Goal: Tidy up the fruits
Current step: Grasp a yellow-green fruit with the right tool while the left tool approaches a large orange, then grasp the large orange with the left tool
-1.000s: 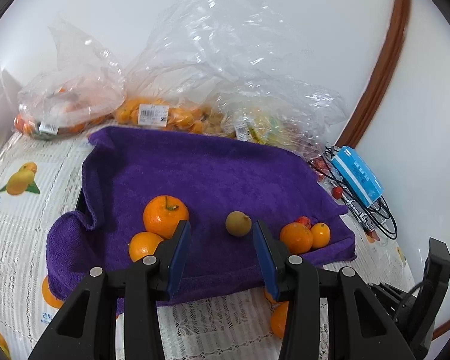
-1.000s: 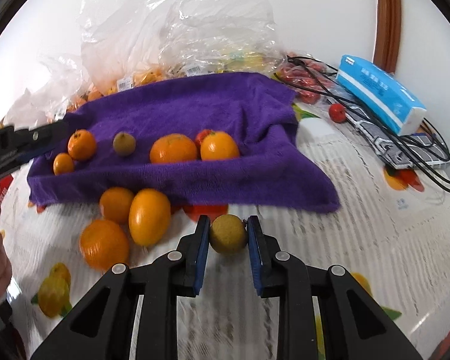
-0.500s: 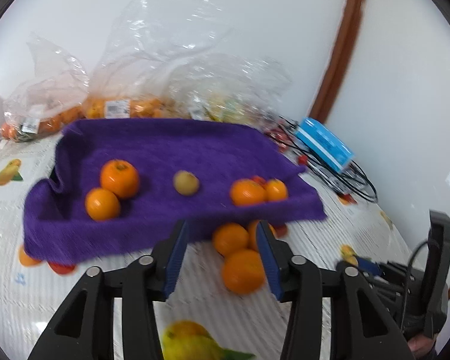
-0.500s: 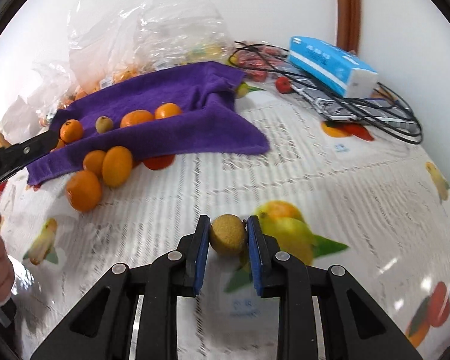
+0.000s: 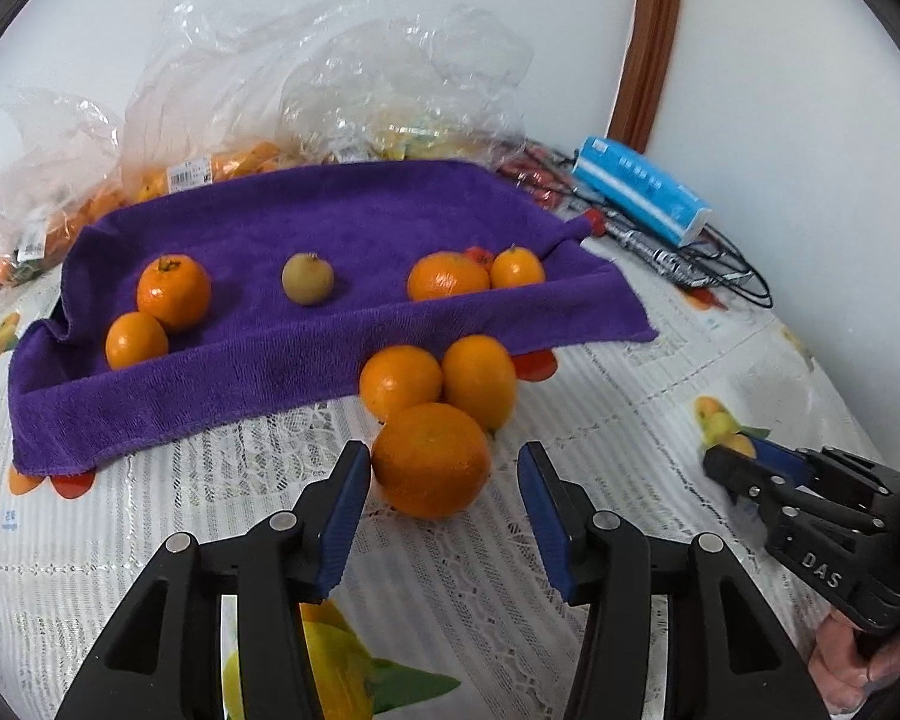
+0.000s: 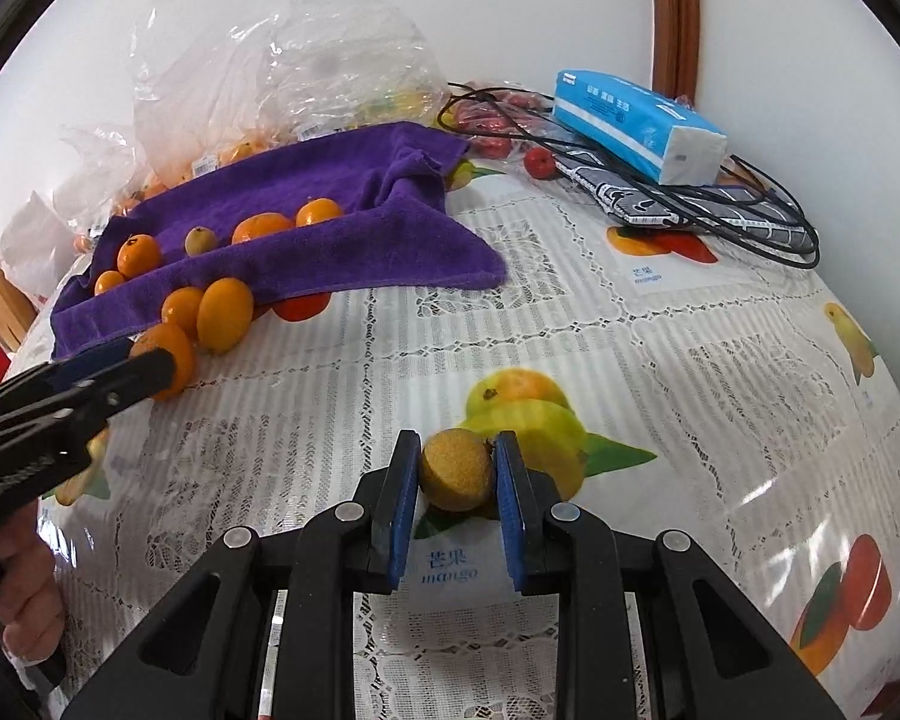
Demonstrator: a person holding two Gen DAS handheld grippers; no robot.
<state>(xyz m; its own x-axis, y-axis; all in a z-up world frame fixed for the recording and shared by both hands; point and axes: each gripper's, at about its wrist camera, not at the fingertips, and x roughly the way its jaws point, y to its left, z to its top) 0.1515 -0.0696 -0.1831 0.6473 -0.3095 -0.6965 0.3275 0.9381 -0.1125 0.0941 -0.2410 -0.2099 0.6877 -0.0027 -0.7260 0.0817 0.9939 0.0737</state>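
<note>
A purple towel (image 5: 342, 222) holds several oranges and a small yellow-brown fruit (image 5: 308, 279). In front of it on the tablecloth lie three oranges; the nearest, a large orange (image 5: 431, 459), sits between the fingertips of my left gripper (image 5: 444, 459). That gripper is open: its left pad is almost at the orange's skin and its right pad stands clear. My right gripper (image 6: 457, 447) is shut on another small yellow-brown fruit (image 6: 456, 468), low over a printed mango on the cloth. The right gripper (image 5: 744, 462) also shows at the right in the left wrist view.
Clear plastic bags of fruit (image 5: 330, 90) are piled behind the towel against the wall. A blue tissue pack (image 6: 636, 120) rests on black cables (image 6: 750, 222) and a patterned power strip at the back right. A red fruit (image 6: 538, 163) lies near them.
My left gripper left the towel, came down to the three oranges in front of it and widened its jaws. The right gripper carried its small fruit away from the towel over the tablecloth.
</note>
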